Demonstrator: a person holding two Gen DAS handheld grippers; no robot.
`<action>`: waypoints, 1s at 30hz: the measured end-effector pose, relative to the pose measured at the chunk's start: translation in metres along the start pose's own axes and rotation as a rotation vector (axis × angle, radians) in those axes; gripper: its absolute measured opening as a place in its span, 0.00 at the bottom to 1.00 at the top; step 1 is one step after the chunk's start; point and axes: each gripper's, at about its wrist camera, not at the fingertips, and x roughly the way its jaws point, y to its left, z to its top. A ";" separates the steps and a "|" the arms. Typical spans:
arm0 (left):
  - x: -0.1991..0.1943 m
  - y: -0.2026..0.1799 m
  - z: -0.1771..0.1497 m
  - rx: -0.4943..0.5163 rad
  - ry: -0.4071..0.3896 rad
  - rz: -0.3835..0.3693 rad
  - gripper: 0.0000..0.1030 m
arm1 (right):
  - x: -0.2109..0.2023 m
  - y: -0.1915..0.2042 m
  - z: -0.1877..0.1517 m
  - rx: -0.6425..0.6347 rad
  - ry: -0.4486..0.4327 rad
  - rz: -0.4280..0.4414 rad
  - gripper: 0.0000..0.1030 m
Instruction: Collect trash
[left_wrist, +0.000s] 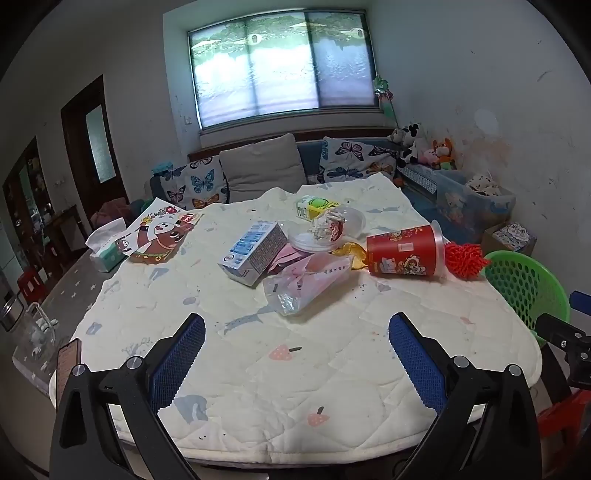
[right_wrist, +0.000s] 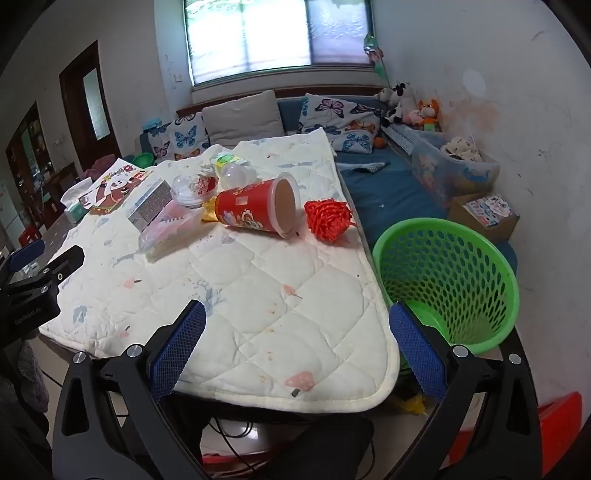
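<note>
Trash lies in a heap on the quilted table cover (left_wrist: 295, 350): a red paper cup (left_wrist: 404, 254) on its side, a blue-white carton (left_wrist: 253, 253), a clear pink-printed bag (left_wrist: 306, 284), a clear plastic lid (left_wrist: 327, 230) with crumpled wrappers, a yellow-green carton (left_wrist: 316, 206) and a red mesh ball (left_wrist: 465, 258). My left gripper (left_wrist: 295, 354) stands open above the near cover, short of the heap. My right gripper (right_wrist: 297, 343) is open over the table's near right corner, with the cup (right_wrist: 258, 206) and mesh ball (right_wrist: 327, 218) farther off. A green perforated basket (right_wrist: 447, 277) stands on the floor right of the table.
A tissue pack (left_wrist: 105, 249) and a cartoon picture sheet (left_wrist: 159, 232) lie at the table's far left. A sofa with butterfly cushions (left_wrist: 199, 184) runs behind. Right of it are a plastic toy bin (right_wrist: 454, 170), a cardboard box (right_wrist: 484, 214) and soft toys. A red stool (right_wrist: 554, 428) sits low right.
</note>
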 end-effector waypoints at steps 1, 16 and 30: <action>0.000 0.000 0.000 -0.002 -0.005 0.004 0.94 | 0.000 0.000 0.000 -0.001 0.000 0.003 0.96; 0.001 0.005 0.000 -0.024 -0.023 0.018 0.94 | -0.002 -0.001 0.005 -0.001 -0.001 0.011 0.96; 0.004 0.003 -0.001 -0.030 -0.005 0.019 0.94 | 0.005 0.001 0.003 -0.004 0.008 0.011 0.96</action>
